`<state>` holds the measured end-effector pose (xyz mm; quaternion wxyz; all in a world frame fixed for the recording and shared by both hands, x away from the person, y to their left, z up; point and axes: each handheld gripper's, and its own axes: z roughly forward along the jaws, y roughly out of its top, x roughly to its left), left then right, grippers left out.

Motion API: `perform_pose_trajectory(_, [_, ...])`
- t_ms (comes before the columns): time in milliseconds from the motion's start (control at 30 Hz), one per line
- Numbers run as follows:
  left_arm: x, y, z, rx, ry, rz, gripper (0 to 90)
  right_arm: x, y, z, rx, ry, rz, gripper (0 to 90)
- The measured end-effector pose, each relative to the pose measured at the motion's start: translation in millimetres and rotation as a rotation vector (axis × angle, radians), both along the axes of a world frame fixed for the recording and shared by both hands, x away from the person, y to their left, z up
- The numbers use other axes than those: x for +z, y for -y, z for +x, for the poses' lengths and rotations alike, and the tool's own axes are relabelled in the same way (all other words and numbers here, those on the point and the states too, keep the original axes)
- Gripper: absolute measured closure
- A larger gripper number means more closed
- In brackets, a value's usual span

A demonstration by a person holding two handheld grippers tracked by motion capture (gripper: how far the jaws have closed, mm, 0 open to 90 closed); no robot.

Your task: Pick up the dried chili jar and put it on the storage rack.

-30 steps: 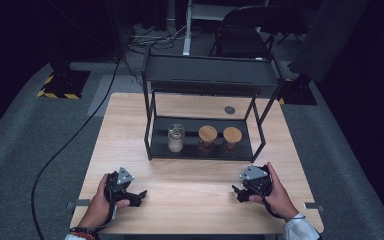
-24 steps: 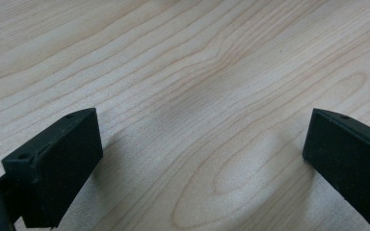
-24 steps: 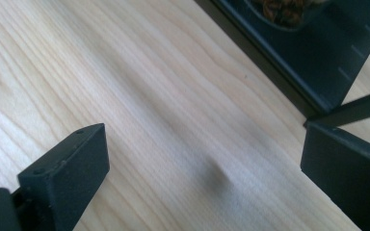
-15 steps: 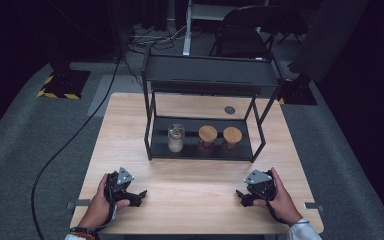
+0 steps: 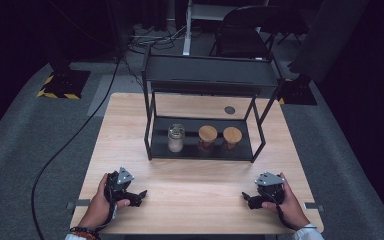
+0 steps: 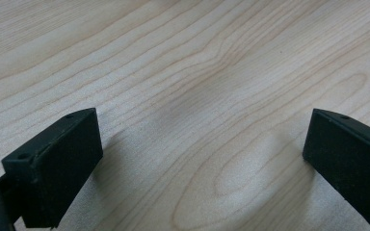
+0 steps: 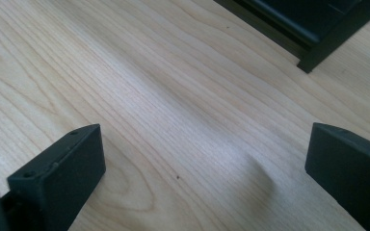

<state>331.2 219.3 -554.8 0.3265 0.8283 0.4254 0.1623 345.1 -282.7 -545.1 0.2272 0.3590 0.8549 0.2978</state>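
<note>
A black two-tier metal rack (image 5: 207, 75) stands at the middle of the wooden table (image 5: 195, 175). Its lower shelf carries a clear glass jar (image 5: 176, 138) and two jars with wooden lids (image 5: 207, 136) (image 5: 231, 137). My left gripper (image 5: 141, 196) rests low at the table's front left, open (image 6: 197, 139), with bare wood between its jaws. At the front right my right gripper (image 5: 246, 198) is open too (image 7: 202, 144). Its jaws have just been opening, and nothing lies between them. The rack's base corner (image 7: 318, 29) shows at the top of the right gripper view.
A small dark round disc (image 5: 229, 109) lies on the table behind the rack. A black chair (image 5: 245, 30), cables and stand bases sit on the grey floor beyond the table. A cable (image 5: 65, 150) runs along the floor at the left.
My right gripper has slid to the right and a little toward the table's near edge. The left gripper and the jars have kept still.
</note>
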Motion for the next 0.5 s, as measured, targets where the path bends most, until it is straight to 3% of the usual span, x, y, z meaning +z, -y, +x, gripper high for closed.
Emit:
perform_pose_trajectory(333, [0.0, 0.0, 0.0, 0.0, 0.0, 0.0, 0.0, -4.6, 18.3, -2.0, -0.054, -0.014, 0.069, 0.1])
perform_pose_trajectory(500, [-0.1, 0.0, 0.0, 0.0, 0.0, 0.0, 0.0, -7.6, 29.2, -2.0, -0.092, -0.046, 0.124, 0.1])
